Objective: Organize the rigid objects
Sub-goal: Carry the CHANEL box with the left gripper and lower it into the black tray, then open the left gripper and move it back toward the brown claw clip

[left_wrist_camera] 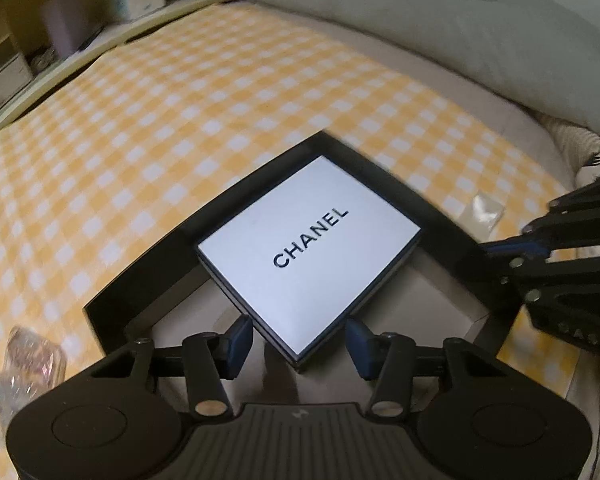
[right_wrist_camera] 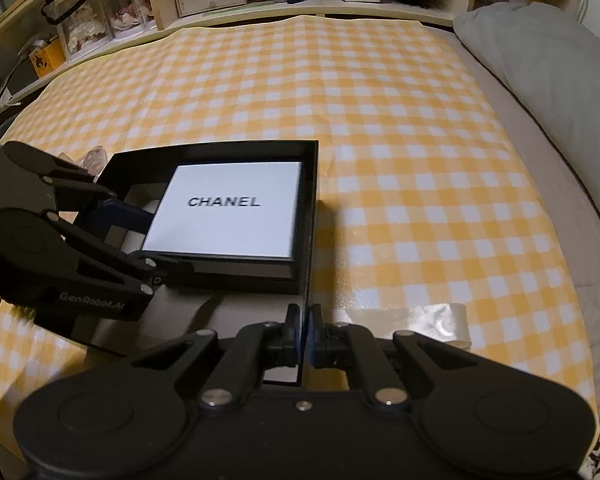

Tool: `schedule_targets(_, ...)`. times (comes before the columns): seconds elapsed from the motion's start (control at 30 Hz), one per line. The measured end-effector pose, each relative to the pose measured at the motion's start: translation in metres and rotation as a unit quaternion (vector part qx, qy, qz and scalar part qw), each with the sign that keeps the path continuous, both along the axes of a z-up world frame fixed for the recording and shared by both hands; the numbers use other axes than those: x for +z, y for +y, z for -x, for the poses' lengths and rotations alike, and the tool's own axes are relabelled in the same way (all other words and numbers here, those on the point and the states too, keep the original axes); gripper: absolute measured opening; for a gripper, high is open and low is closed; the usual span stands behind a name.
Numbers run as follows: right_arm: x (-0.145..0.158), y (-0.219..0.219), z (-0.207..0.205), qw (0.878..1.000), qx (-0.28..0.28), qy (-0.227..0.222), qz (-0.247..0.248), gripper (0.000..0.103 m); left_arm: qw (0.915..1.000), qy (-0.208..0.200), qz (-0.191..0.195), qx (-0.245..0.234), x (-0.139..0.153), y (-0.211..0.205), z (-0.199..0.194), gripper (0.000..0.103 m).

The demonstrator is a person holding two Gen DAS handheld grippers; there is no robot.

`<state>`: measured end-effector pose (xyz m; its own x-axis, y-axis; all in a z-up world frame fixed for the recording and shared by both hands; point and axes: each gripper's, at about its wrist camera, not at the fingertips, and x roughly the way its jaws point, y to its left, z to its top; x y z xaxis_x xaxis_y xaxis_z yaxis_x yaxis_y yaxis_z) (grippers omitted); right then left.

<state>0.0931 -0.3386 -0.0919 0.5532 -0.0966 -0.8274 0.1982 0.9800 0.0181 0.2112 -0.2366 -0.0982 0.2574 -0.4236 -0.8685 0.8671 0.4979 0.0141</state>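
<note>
The right claw [right_wrist_camera: 307, 334] is pinched onto the wall of the one black tray [right_wrist_camera: 310, 216]. The left claw [left_wrist_camera: 296, 340] gapes wide around the corner of the single white Chanel box [left_wrist_camera: 308, 252] inside it, on the checked cloth [right_wrist_camera: 400, 140].

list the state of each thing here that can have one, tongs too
left tongs: open, straddling a corner of the white box
right tongs: shut on the black tray's wall
white Chanel box: lid on, lying flat inside the tray
black tray: open-topped, resting on the checkered cloth
checkered cloth: spread flat
</note>
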Motion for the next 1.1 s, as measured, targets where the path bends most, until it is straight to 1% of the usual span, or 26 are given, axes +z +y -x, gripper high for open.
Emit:
schedule_targets(0.1, 0.000, 0.001, 0.000, 1.000, 0.005, 0.000, 0.004, 0.005, 0.9999, -0.012, -0.001, -0.005, -0.002, -0.003, 0.002, 0.053)
schedule_targets(0.27, -0.002, 0.004, 0.001, 1.000, 0.012, -0.001, 0.008, 0.006, 0.9999, -0.002, 0.016, 0.000, -0.003, 0.003, -0.002, 0.054)
schedule_targets(0.3, -0.002, 0.004, 0.001, 1.000, 0.013, -0.001, 0.007, 0.006, 0.9998, 0.001, 0.022, 0.004, -0.002, 0.005, -0.003, 0.056)
schedule_targets(0.33, -0.003, 0.006, 0.001, 1.000, 0.014, -0.002, 0.007, 0.006, 0.9996, 0.003, 0.027, 0.011, -0.001, 0.008, -0.004, 0.065)
schedule_targets(0.4, -0.003, 0.004, 0.001, 1.000, 0.016, -0.003, 0.006, 0.006, 0.9987, 0.012, 0.041, 0.027, 0.003, 0.015, -0.003, 0.073)
schedule_targets(0.57, -0.003, 0.004, 0.000, 1.000, 0.016, -0.003, 0.005, 0.006, 0.9938, 0.040, 0.083, 0.062, 0.022, 0.044, 0.011, 0.076)
schedule_targets(0.7, -0.002, 0.005, 0.000, 1.000, 0.017, -0.003, 0.006, 0.006, 0.9894, 0.039, 0.106, 0.091, 0.040, 0.073, 0.029, 0.078)
schedule_targets(0.77, -0.003, 0.002, 0.001, 1.000, 0.016, -0.004, 0.002, 0.006, 0.9868, 0.028, 0.117, 0.108, 0.051, 0.090, 0.040, 0.081)
schedule_targets(0.87, -0.004, 0.001, 0.000, 1.000, 0.016, -0.004, 0.002, 0.006, 0.9820, 0.002, 0.131, 0.136, 0.068, 0.114, 0.052, 0.086)
schedule_targets(0.9, -0.004, 0.001, -0.001, 1.000, 0.015, -0.004, 0.001, 0.006, 0.9794, -0.009, 0.135, 0.150, 0.073, 0.123, 0.055, 0.091)
schedule_targets(0.93, -0.003, 0.001, -0.001, 1.000, 0.014, -0.004, 0.000, 0.006, 0.9761, -0.023, 0.139, 0.165, 0.078, 0.131, 0.057, 0.096)
schedule_targets(1.0, -0.003, -0.001, -0.002, 1.000, 0.010, -0.005, -0.006, 0.006, 0.9681, -0.055, 0.146, 0.196, 0.088, 0.147, 0.062, 0.100)
schedule_targets(1.1, -0.003, -0.003, -0.001, 1.000, 0.006, -0.006, -0.013, 0.006, 0.9546, -0.092, 0.146, 0.243, 0.102, 0.172, 0.064, 0.102)
